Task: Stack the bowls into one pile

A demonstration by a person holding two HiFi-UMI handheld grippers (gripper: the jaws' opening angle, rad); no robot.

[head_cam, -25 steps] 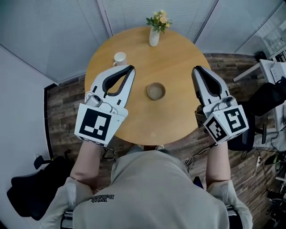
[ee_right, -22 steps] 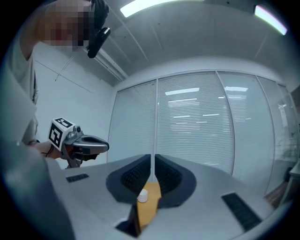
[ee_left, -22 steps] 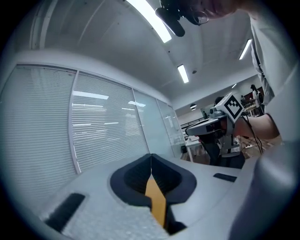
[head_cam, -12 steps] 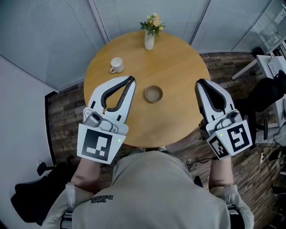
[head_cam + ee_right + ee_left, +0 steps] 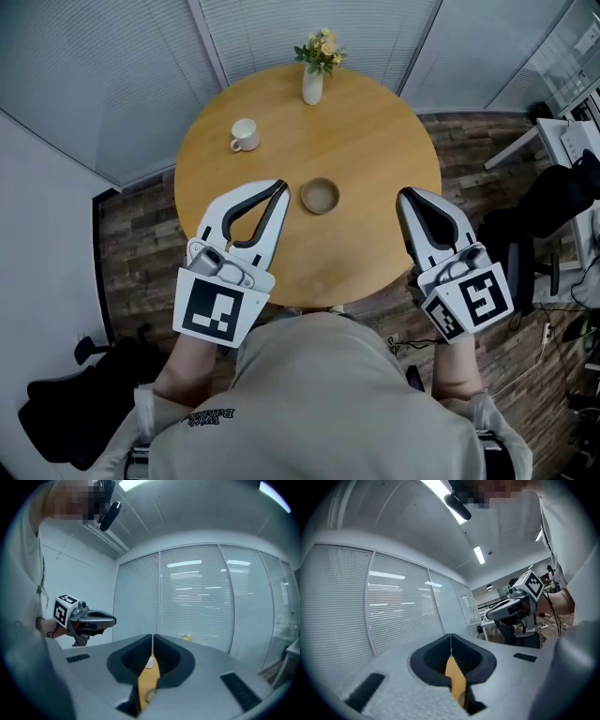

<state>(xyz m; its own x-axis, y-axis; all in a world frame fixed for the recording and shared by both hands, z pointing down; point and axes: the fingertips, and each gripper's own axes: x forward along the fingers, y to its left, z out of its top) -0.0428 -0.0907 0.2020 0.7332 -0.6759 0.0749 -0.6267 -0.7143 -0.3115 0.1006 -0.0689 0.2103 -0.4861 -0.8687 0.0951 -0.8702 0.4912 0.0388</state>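
Seen from the head view, a small tan round bowl (image 5: 320,196) sits near the middle of the round wooden table (image 5: 375,141) — whether others nest inside it is hard to tell from above. The left gripper (image 5: 279,187) hovers just beside the bowl, and the right gripper (image 5: 404,195) hangs near the table's right edge. A white mug (image 5: 244,135) and a white vase of flowers (image 5: 313,80) stand farther back. The left gripper view shows its jaws pressed together on nothing. The right gripper view shows the same — tips meeting, empty.
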